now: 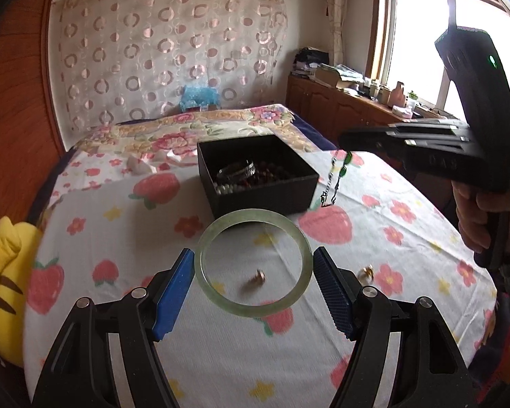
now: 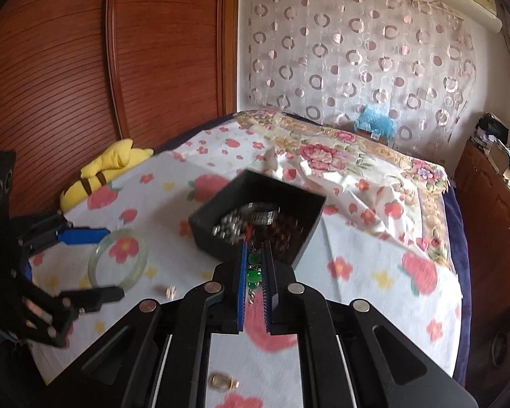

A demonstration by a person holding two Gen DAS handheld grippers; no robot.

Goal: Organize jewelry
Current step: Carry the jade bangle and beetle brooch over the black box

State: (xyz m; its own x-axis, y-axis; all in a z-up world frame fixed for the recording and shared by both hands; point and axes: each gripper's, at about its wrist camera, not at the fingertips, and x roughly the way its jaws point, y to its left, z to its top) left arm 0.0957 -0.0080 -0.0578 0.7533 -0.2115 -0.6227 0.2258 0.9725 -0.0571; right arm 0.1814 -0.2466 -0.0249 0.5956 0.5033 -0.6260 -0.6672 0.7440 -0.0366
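jewelry sits before us on a bed sheet (image 1: 125,238) printed with strawberries and flowers. largest is the square black open box (image 1: 261,190), already holding beads and a bangle. next, our left gripper (image 1: 253,267) clamps a pale green jade bangle (image 1: 253,258) between its blue pads, held above the sheet. our right gripper (image 2: 255,255) is closed on a green-stoned chain (image 2: 254,273), dangling beside the box. smallest, two gold rings (image 1: 256,276) (image 1: 367,270) lie loose on the sheet.

1 jade bangle (image 1: 253,259), 1 black box (image 1: 256,173), 2 loose rings (image 1: 255,277), 1 green-bead chain (image 2: 253,268), 1 yellow plush (image 1: 6,285).
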